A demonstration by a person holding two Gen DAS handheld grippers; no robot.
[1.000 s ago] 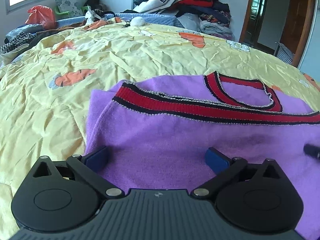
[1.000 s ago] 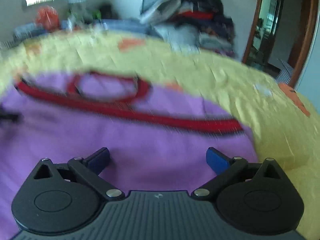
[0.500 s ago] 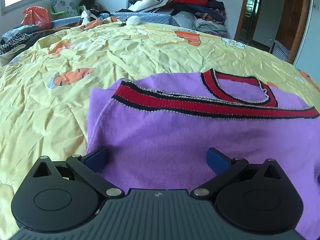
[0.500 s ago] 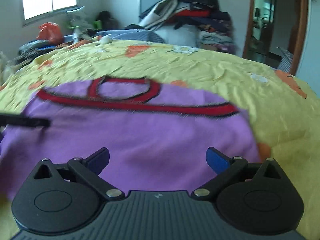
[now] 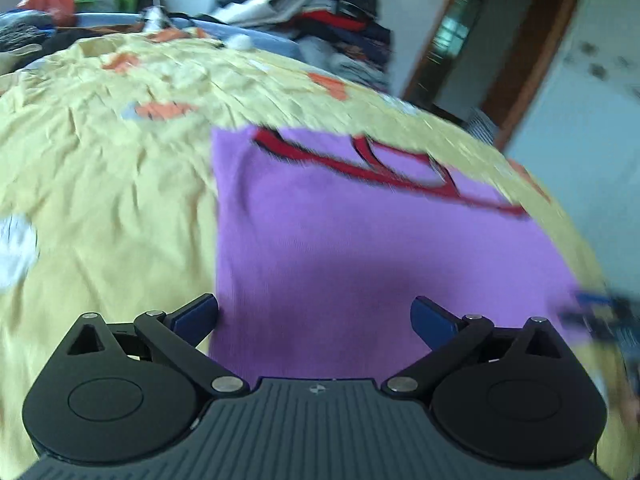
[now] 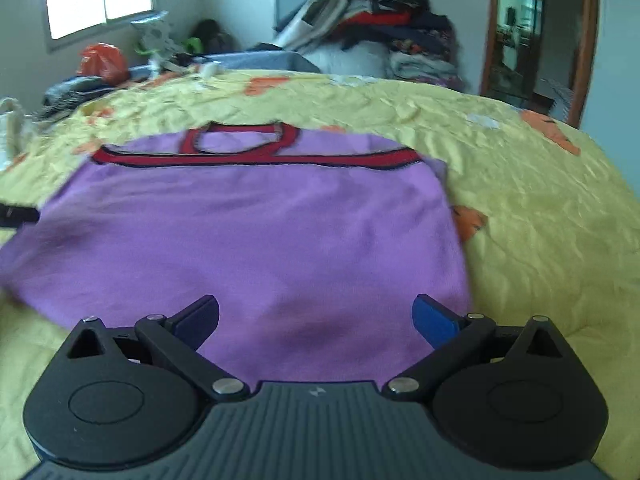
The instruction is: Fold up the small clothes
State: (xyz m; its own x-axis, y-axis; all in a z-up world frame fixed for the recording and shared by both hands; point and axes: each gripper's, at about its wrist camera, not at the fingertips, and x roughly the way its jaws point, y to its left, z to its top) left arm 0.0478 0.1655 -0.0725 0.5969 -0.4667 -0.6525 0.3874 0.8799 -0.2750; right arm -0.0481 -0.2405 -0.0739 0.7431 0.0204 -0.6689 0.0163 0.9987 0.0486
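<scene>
Left wrist view: the left gripper (image 5: 315, 314), jaws wide open and empty, has swung left, so the purple sweater (image 5: 360, 248) now fills the centre and right of the frame on the yellow bedspread (image 5: 100, 200), its left edge beside the left finger. Right wrist view: the right gripper (image 6: 316, 314), also open and empty, has pulled back; the whole sweater lies flat, centre frame. Both look poised at its near corners for 1 fold.

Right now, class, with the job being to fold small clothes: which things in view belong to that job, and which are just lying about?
Belongs to the job:
purple top, flat on the bedspread
left gripper, jaws open
right gripper, jaws open

Just lying about:
clothes pile
orange bag
</scene>
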